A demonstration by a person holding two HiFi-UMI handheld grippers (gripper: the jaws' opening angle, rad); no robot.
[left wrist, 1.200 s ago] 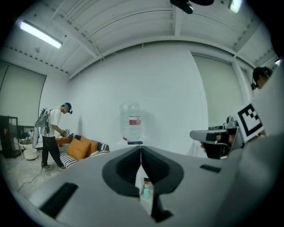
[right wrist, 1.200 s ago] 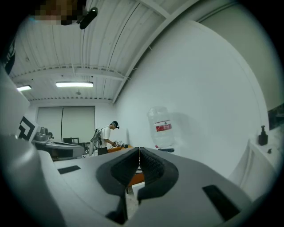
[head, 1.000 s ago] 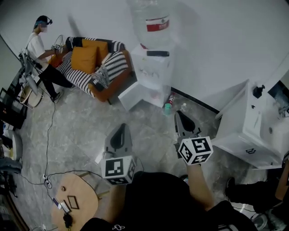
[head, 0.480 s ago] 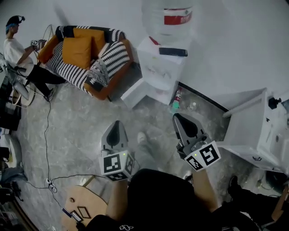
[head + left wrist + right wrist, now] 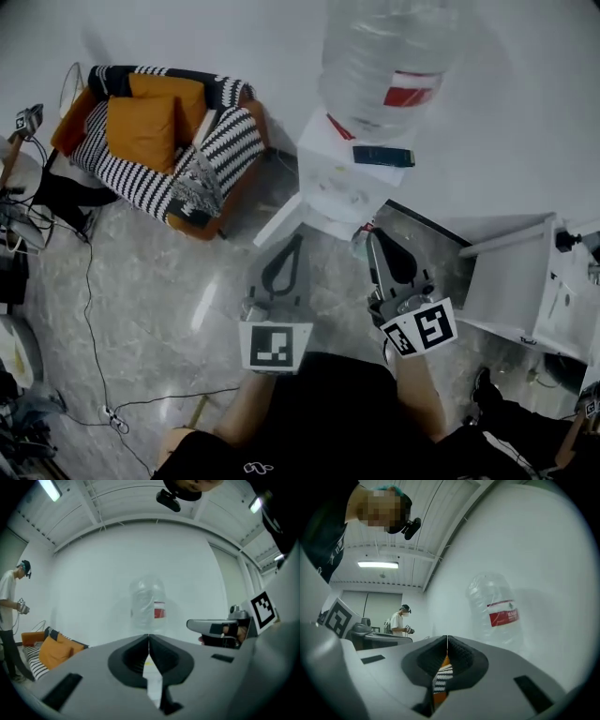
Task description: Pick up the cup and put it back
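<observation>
Both tools are held out in the lower middle of the head view: the left gripper and the right gripper, each with its jaws pressed together on nothing. They point toward the white water dispenser under its big bottle. A small teal thing sits on the floor at the dispenser's foot, just beside the right gripper's tip — cup or not, I cannot tell.
</observation>
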